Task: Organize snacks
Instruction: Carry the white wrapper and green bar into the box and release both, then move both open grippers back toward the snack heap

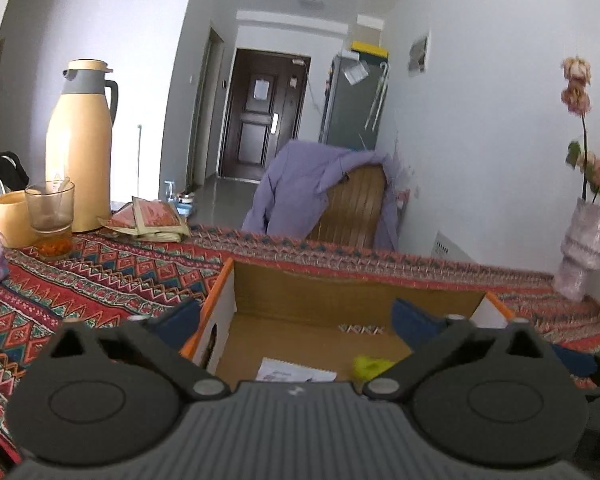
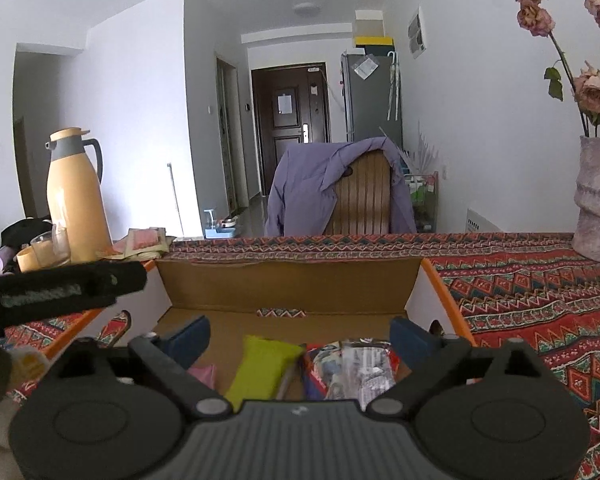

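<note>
An open cardboard box (image 1: pixel 340 292) with orange rims and white side walls sits on the patterned tablecloth. In the left wrist view a white packet (image 1: pixel 296 372) and a yellow-green packet (image 1: pixel 370 366) lie on its floor. My left gripper (image 1: pixel 296 322) is open and empty, one blue pad (image 1: pixel 180 320) outside the box's left wall and the other over the inside. In the right wrist view the box (image 2: pixel 292 284) holds a yellow-green packet (image 2: pixel 264 364), a pink packet (image 2: pixel 204 374) and a colourful clear-wrapped packet (image 2: pixel 352 364). My right gripper (image 2: pixel 300 336) hangs open above them, holding nothing.
A tan thermos (image 1: pixel 80 152), a glass (image 1: pixel 52 216), a cup and red packets (image 1: pixel 152 220) stand at the table's far left. A vase of dried roses (image 2: pixel 596 204) is at the far right. Behind the table is a chair draped with a purple jacket (image 2: pixel 320 184).
</note>
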`<act>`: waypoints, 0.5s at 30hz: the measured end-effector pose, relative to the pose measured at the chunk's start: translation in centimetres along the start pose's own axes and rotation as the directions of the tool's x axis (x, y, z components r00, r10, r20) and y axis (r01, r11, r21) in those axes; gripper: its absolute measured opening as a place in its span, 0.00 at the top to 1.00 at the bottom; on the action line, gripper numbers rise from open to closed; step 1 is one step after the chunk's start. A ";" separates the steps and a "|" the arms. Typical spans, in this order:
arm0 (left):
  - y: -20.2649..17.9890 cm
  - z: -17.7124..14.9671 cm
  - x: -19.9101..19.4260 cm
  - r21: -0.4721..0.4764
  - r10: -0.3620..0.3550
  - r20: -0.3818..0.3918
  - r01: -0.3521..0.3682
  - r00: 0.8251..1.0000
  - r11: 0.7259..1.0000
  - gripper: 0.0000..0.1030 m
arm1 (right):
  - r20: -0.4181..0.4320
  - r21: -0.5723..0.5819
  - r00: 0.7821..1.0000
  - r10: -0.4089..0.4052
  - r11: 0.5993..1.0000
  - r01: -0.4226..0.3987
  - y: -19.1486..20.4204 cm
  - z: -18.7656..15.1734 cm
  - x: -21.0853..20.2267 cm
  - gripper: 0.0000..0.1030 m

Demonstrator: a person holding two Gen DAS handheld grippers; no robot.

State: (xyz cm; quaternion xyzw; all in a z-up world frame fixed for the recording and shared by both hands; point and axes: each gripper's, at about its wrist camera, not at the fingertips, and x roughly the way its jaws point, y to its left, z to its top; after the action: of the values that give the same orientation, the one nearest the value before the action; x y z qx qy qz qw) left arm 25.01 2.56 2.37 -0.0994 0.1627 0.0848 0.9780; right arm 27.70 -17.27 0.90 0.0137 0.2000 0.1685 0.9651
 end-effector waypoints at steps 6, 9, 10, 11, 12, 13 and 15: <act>0.0 0.3 -0.1 -0.009 0.005 -0.006 -0.005 1.000 1.000 0.00 | 0.006 0.005 1.000 -0.003 1.000 0.003 0.0 0.0 0.0 0.00; 0.0 0.4 -0.2 -0.012 0.012 -0.014 -0.013 1.000 1.000 0.00 | 0.007 0.007 1.000 -0.008 1.000 0.008 0.0 -0.1 -0.1 0.00; 0.1 0.5 -0.3 -0.017 0.010 -0.019 -0.011 1.000 1.000 0.00 | 0.009 0.009 1.000 -0.009 1.000 0.009 0.0 -0.1 -0.2 0.00; 0.1 0.5 -0.5 -0.022 0.006 -0.021 -0.006 1.000 1.000 0.00 | 0.011 0.010 1.000 -0.011 1.000 0.011 0.0 0.0 -0.2 0.00; 0.2 0.7 -0.7 -0.028 -0.002 -0.019 0.001 1.000 1.000 0.00 | 0.013 0.010 1.000 -0.014 1.000 0.013 -0.1 0.0 -0.3 0.00; 0.2 0.9 -1.1 -0.031 -0.006 -0.015 0.005 1.000 1.000 0.00 | 0.017 0.009 1.000 -0.016 1.000 0.016 -0.1 0.1 -0.4 0.00; 0.1 1.3 -1.6 -0.033 -0.009 -0.008 0.009 1.000 0.999 0.00 | 0.024 0.008 1.000 -0.016 1.000 0.015 -0.1 0.1 -0.7 0.00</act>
State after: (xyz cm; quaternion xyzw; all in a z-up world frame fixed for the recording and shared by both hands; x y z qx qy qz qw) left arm 23.90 2.72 4.10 -0.1167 0.1647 0.0827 0.9759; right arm 27.19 -17.64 1.28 0.0177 0.1892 0.1602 0.9686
